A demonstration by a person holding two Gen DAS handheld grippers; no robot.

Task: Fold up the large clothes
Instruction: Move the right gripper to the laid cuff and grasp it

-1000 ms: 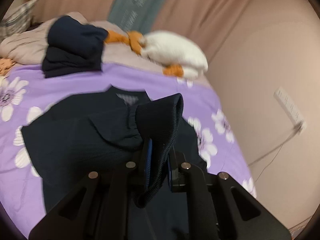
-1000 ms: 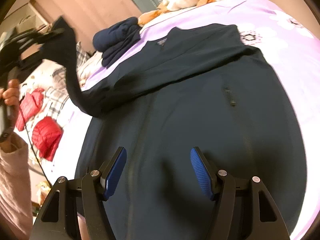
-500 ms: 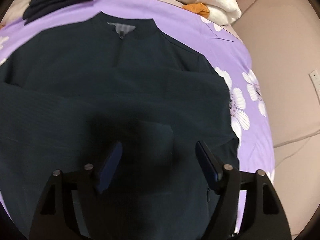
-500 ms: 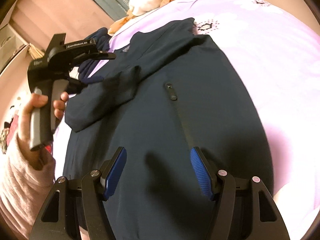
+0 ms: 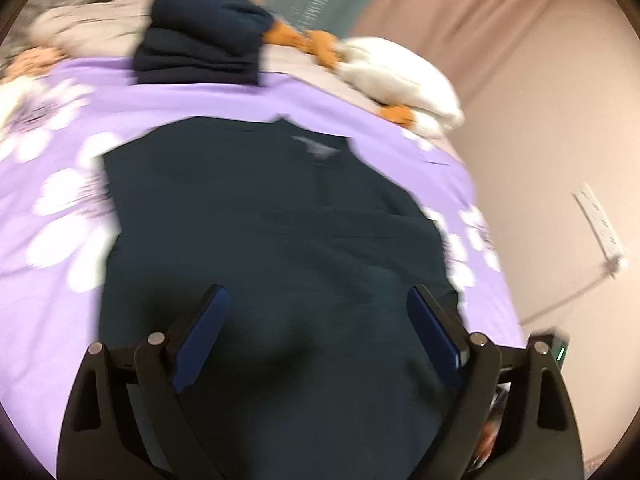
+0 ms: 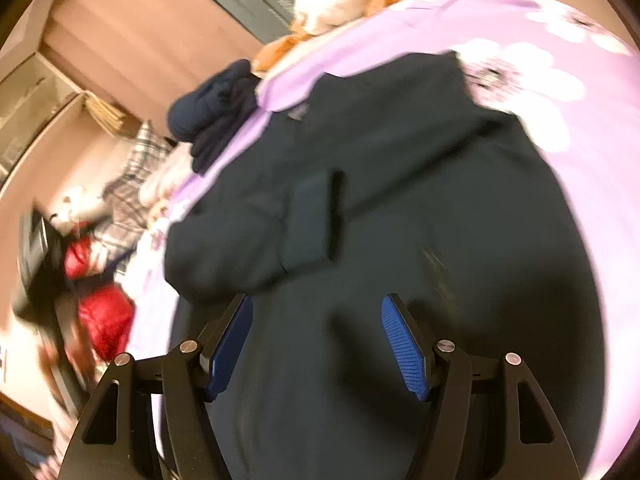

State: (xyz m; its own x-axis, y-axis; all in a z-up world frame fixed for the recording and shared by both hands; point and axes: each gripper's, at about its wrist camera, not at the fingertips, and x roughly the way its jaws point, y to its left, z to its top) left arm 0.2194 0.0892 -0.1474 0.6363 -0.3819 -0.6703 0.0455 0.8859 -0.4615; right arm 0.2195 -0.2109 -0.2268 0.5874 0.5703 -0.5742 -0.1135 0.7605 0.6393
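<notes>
- One dark jacket (image 5: 272,248) flat on purple sheet (image 5: 60,152), one sleeve (image 6: 248,236) folded across.
- One folded dark pile (image 5: 200,48) far.
- Left gripper (image 5: 320,340): jaws opening, empty.
- Right gripper (image 6: 316,344): jaws apart, empty.

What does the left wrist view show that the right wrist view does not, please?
Only the left wrist view shows the wall socket strip and the left claw, its jaws opening, nothing between them. Only the right wrist view shows the red items, plaid fabric, the folded-in sleeve cuff and the right claw. Both show the dark jacket and folded navy pile.
</notes>
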